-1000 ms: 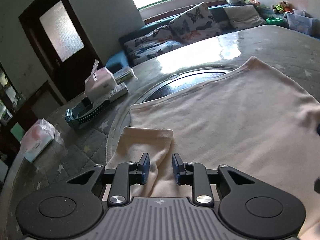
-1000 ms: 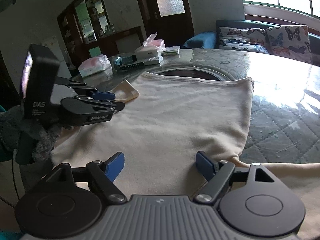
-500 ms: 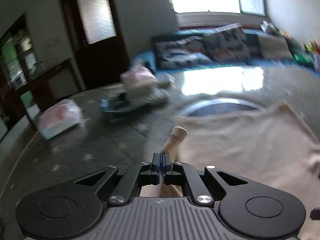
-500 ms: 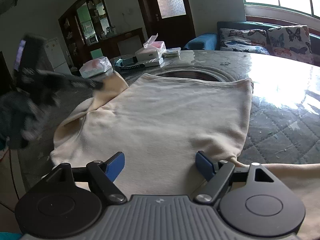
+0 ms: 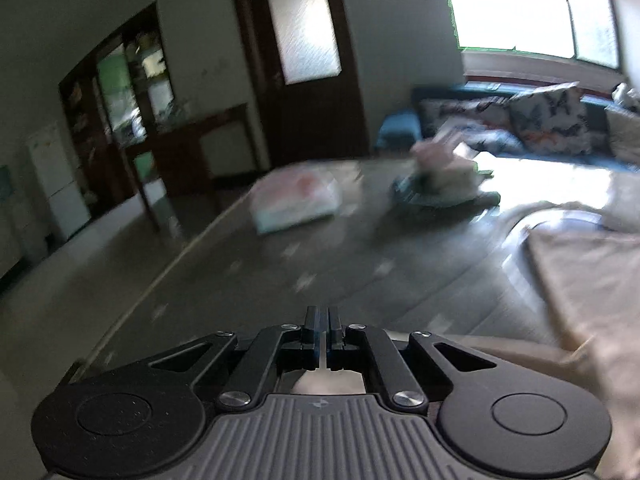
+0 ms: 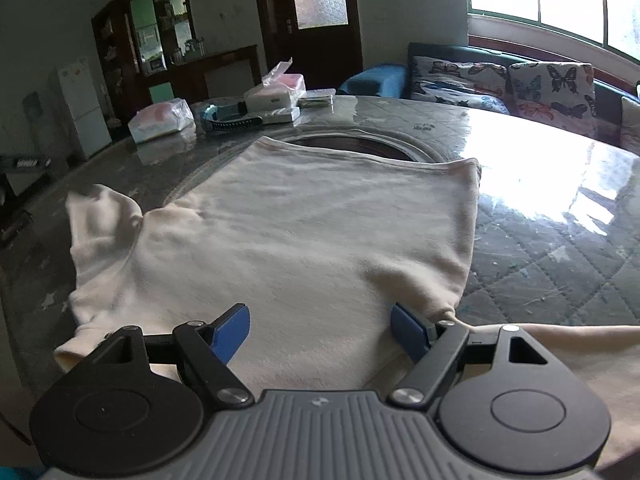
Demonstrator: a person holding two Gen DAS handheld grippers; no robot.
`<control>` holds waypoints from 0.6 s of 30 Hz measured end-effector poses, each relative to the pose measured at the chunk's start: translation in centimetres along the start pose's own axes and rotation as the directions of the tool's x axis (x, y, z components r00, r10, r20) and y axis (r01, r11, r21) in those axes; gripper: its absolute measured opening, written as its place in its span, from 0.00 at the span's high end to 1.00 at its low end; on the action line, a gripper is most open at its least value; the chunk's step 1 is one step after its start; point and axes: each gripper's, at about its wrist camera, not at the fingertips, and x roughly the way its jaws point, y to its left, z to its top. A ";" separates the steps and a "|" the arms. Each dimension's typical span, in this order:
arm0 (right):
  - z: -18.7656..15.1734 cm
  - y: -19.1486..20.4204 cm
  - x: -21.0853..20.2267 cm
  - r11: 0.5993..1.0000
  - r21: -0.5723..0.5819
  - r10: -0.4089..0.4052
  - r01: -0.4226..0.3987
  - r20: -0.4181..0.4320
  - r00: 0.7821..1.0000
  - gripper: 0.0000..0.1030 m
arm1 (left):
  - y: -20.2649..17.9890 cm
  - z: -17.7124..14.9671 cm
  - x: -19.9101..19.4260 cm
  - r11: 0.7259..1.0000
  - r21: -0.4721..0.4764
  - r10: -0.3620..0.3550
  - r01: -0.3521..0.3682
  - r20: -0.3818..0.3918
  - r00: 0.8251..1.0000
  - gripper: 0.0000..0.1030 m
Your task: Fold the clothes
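Note:
A cream T-shirt (image 6: 304,236) lies spread flat on the grey quilted table (image 6: 560,264). Its left sleeve (image 6: 104,216) now sticks out to the left. My right gripper (image 6: 320,328) is open, hovering low over the shirt's near part with nothing between its blue pads. In the blurred left wrist view my left gripper (image 5: 324,320) has its jaws together; cream cloth (image 5: 324,384) shows just behind and below them, and I cannot tell whether it is pinched. The shirt body (image 5: 592,280) lies to its right.
At the table's far left stand a tissue pack (image 6: 160,120), a blue-black tray (image 6: 228,118) and a white-pink box (image 6: 276,92). A dark round inset (image 6: 356,146) sits beyond the shirt's far hem. A sofa with butterfly cushions (image 6: 500,84) is behind the table.
My left gripper shut on the folded-in sleeve and pulled it outward to the left, then swung left past the shirt. The sleeve now lies unfolded. My right gripper has stayed still and open.

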 end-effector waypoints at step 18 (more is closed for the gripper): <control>1.7 6.0 -1.4 0.994 -0.089 0.055 -0.058 -0.027 0.998 0.23 | -0.2 -0.6 4.9 0.995 0.062 -0.071 0.077 -0.089 0.993 0.63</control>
